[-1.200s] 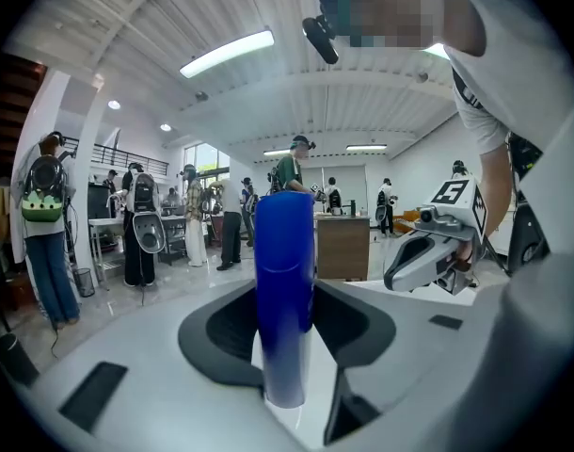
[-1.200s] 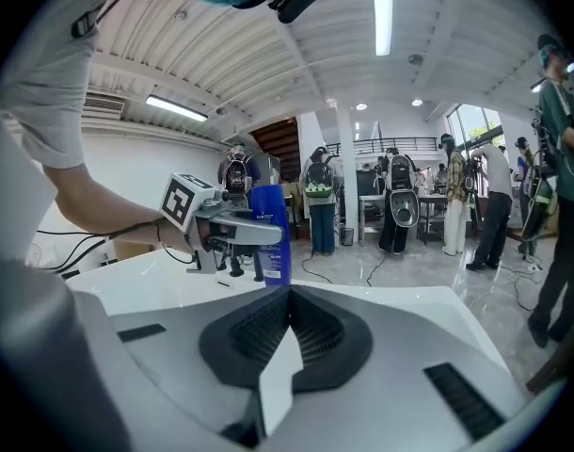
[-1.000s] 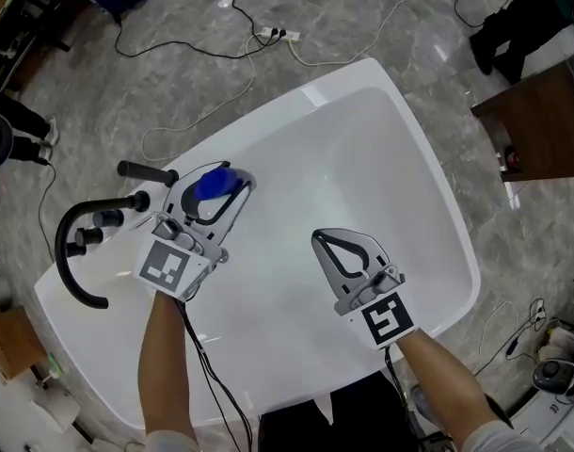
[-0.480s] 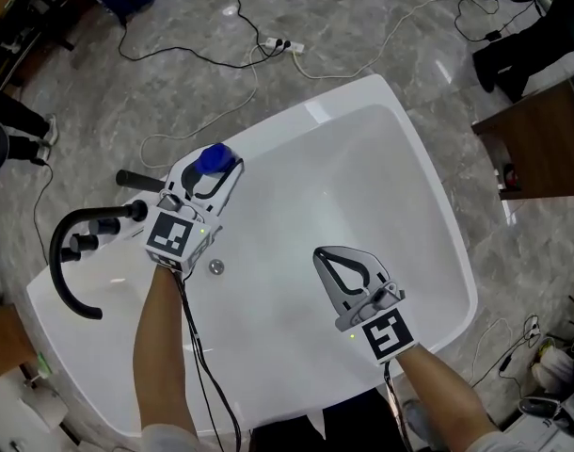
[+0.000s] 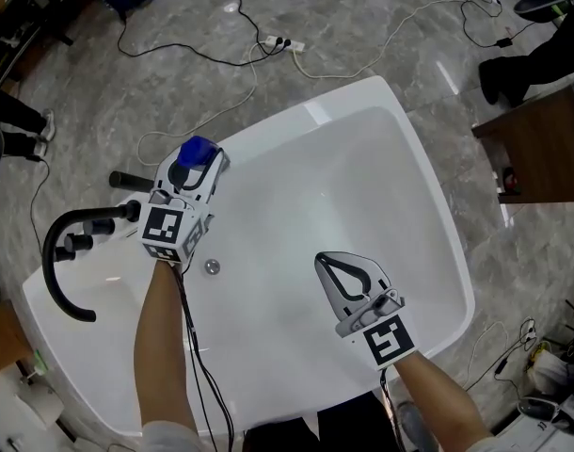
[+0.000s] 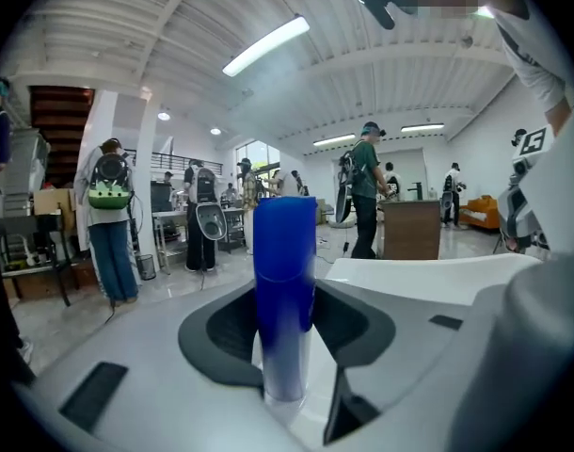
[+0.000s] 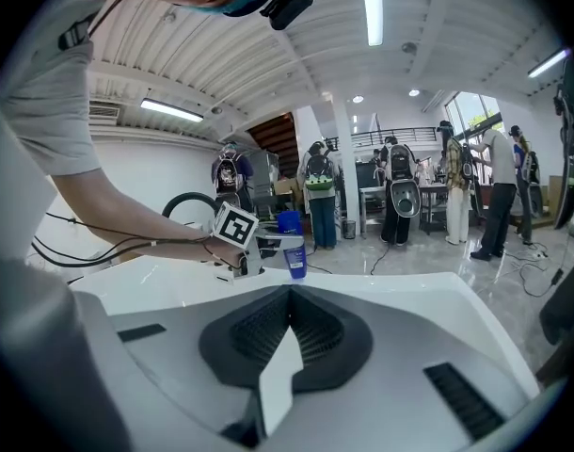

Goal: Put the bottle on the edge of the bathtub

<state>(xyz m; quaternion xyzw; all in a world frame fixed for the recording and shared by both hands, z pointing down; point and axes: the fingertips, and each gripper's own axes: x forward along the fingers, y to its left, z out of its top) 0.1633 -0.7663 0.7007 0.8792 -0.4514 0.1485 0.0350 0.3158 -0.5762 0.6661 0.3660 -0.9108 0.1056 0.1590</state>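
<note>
The bottle (image 5: 195, 149) has a blue cap and a pale lower body (image 6: 285, 281). My left gripper (image 5: 204, 166) is shut on it and holds it upright at the far-left rim of the white bathtub (image 5: 296, 121). From the frames I cannot tell whether its base touches the rim. In the right gripper view the bottle (image 7: 292, 245) and the left gripper (image 7: 256, 243) show across the tub. My right gripper (image 5: 322, 259) hangs over the near right of the tub, its jaws (image 7: 289, 299) shut with nothing between them.
A black curved faucet (image 5: 61, 262) with knobs stands on the tub's left end. A drain (image 5: 212, 266) is in the tub floor. Cables and a power strip (image 5: 278, 40) lie on the marble floor. A wooden cabinet (image 5: 541, 139) stands at right. People stand in the background (image 6: 108, 224).
My left gripper has carried the bottle from above the tub's inside outward to its far-left rim. The right gripper has drifted a little nearer to me.
</note>
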